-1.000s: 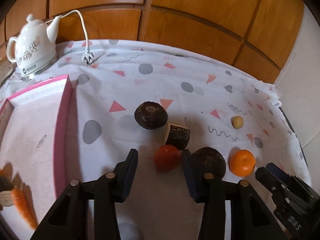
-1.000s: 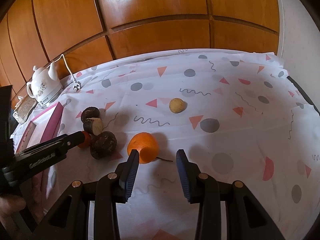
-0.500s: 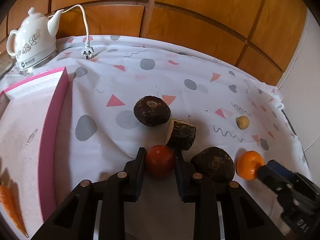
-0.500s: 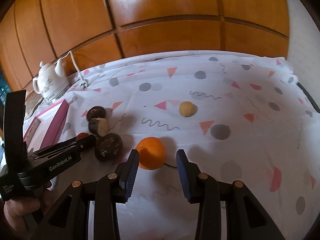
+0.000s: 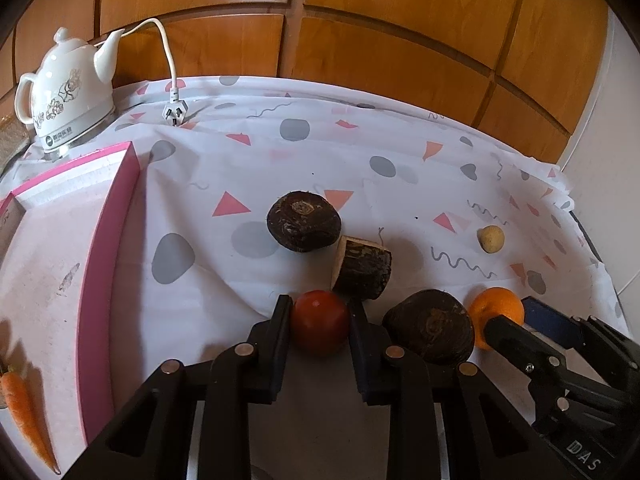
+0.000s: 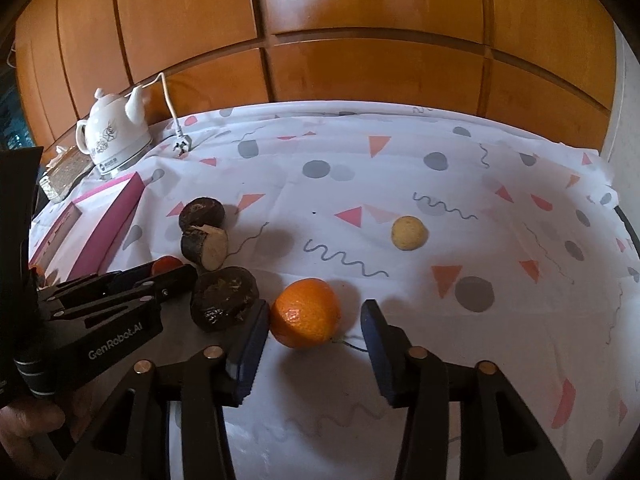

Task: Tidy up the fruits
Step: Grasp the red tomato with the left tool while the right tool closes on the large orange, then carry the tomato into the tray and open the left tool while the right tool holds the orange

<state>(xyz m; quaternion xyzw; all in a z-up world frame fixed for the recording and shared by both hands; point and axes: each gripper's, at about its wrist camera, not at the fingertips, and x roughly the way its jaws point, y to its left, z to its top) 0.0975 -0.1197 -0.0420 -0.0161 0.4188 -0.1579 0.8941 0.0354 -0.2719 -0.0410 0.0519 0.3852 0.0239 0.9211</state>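
Note:
A red tomato [image 5: 320, 322] lies on the patterned cloth, and my left gripper [image 5: 319, 308] is shut on it, both pads pressing its sides. From the right wrist view the same gripper [image 6: 172, 270] shows at the left with the tomato [image 6: 166, 264] peeking out. An orange [image 6: 306, 312] sits between the fingers of my right gripper [image 6: 315, 312], whose jaws are opening. The left pad is at the orange's skin and the right pad stands clear of it. In the left wrist view the orange [image 5: 496, 304] is at the lower right, partly behind the right gripper [image 5: 516, 314].
Two dark round roots [image 5: 304, 226] [image 5: 430, 330] and a cut piece [image 5: 362, 266] crowd around the tomato. A small yellow ball-shaped fruit [image 5: 491, 238] lies farther right. A pink-rimmed box [image 5: 108, 264] holding a carrot [image 5: 24, 412] is left. A white kettle [image 5: 66, 92] and its plug [image 5: 175, 112] stand at the back.
My left gripper has shut on the tomato. The right gripper has come forward so the orange sits between its fingers, and its jaws have spread a little.

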